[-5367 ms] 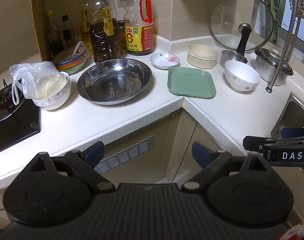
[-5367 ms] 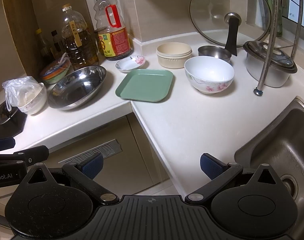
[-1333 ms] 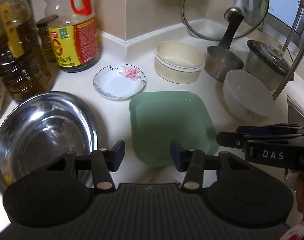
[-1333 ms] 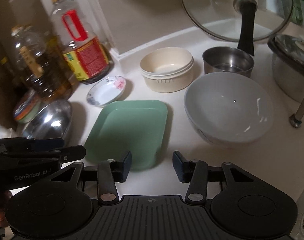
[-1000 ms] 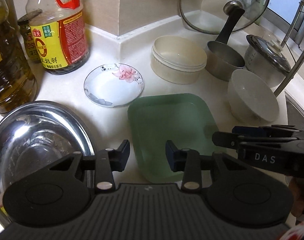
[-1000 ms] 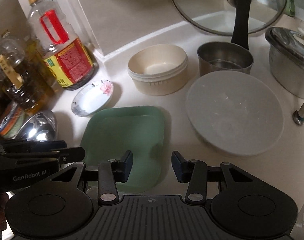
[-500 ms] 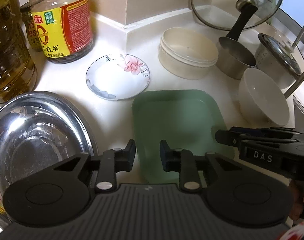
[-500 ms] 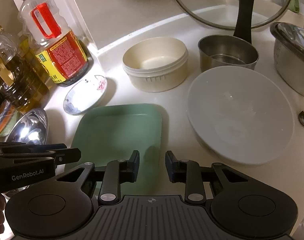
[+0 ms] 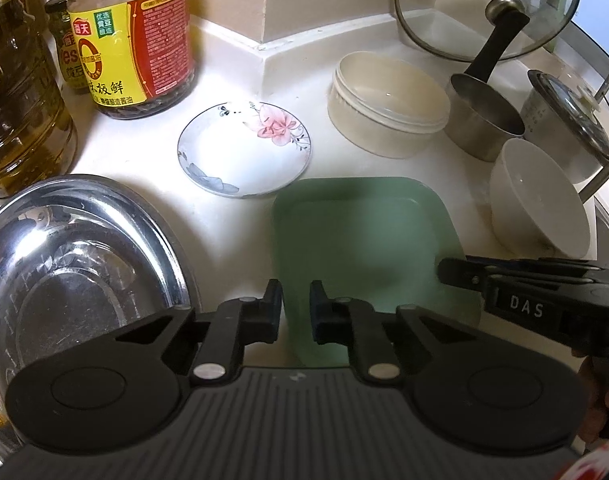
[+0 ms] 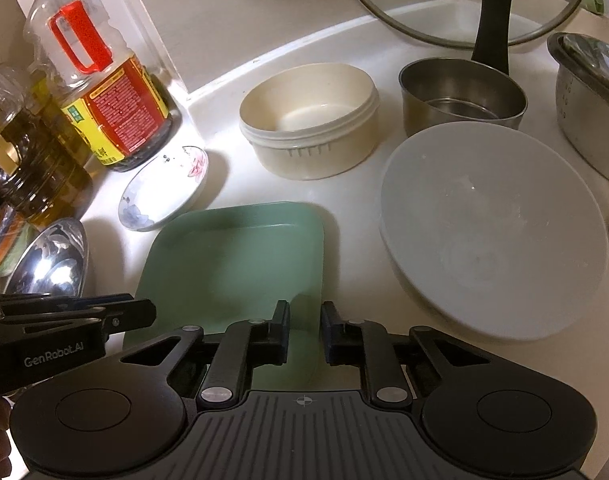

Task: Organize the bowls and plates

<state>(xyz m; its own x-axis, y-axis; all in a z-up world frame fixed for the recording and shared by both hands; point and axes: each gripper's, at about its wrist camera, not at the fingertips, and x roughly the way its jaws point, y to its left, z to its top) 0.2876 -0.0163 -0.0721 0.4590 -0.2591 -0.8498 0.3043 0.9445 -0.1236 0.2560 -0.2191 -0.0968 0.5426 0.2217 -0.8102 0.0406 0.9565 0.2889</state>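
Left gripper (image 9: pixel 295 307): your jaws stand a narrow gap apart at the near left edge of the green square plate (image 9: pixel 364 240), holding nothing.
Right gripper (image 10: pixel 304 332): your jaws are likewise slightly parted at the plate's near right edge, not clamped on it.
Green square plate: it lies flat on the white worktop (image 9: pixel 240 80), with no long axis and its sides running roughly away from you.
White bowl (image 10: pixel 492 228): upright, just right of the plate.
Flowered saucer (image 9: pixel 244 150): just beyond the plate's far left corner.
Cream round tub (image 10: pixel 310 118): behind the plate.
Steel basin (image 9: pixel 76 264): just left of the plate.
Writing: your right tool reads "DAS", your left "GenRobot.AI"; the soy sauce bottle (image 9: pixel 134 36) carries Chinese characters.
Room: narrow strips of bare worktop on either side of the plate.
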